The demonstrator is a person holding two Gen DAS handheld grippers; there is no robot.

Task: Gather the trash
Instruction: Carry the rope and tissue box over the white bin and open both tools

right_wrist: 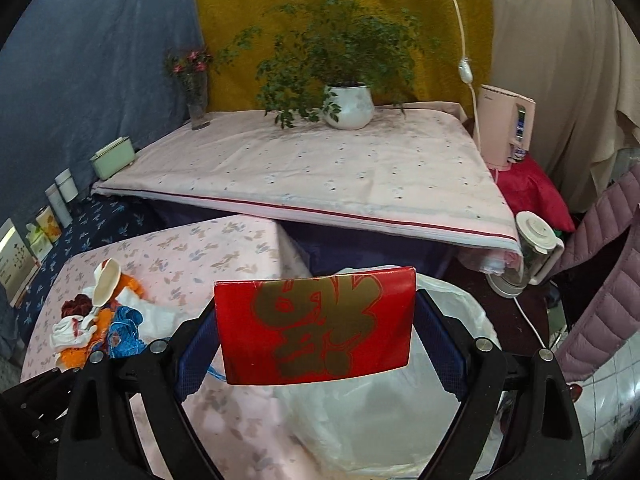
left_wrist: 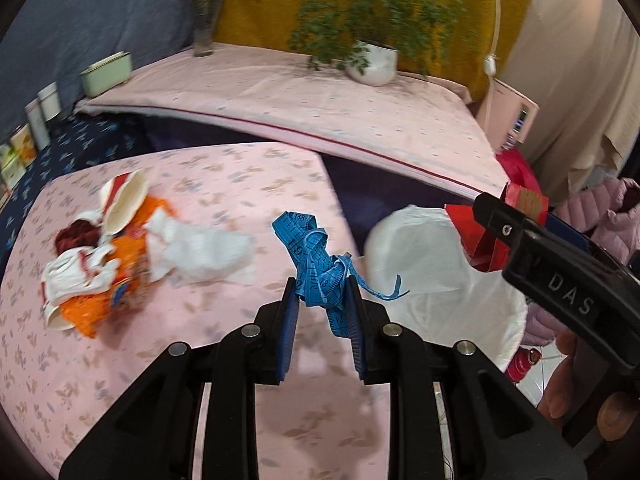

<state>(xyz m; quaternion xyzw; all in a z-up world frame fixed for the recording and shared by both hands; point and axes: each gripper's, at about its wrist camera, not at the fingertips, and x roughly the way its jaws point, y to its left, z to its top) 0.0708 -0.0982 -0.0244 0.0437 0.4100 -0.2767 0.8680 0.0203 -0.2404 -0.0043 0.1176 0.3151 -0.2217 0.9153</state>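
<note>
My left gripper (left_wrist: 322,292) is shut on a bunched blue measuring tape (left_wrist: 316,258) and holds it above the pink table (left_wrist: 224,184), near its right edge. My right gripper (right_wrist: 316,312) is shut on a red box with gold print (right_wrist: 316,326) and holds it over a white bin bag (right_wrist: 400,400). The bag also shows in the left wrist view (left_wrist: 432,272), right of the tape, with the red box (left_wrist: 484,240) at its far rim. A trash pile (left_wrist: 108,248) of orange wrapper, white tissue and paper cups lies on the table's left; it also shows in the right wrist view (right_wrist: 96,320).
A higher table with a pale cloth (right_wrist: 320,176) stands behind, bearing a potted plant (right_wrist: 348,108), a flower vase (right_wrist: 198,108) and a green box (right_wrist: 114,158). Cartons and cups (right_wrist: 44,224) line the left wall. A blender jug (right_wrist: 528,252) and pink jacket (right_wrist: 608,280) are at right.
</note>
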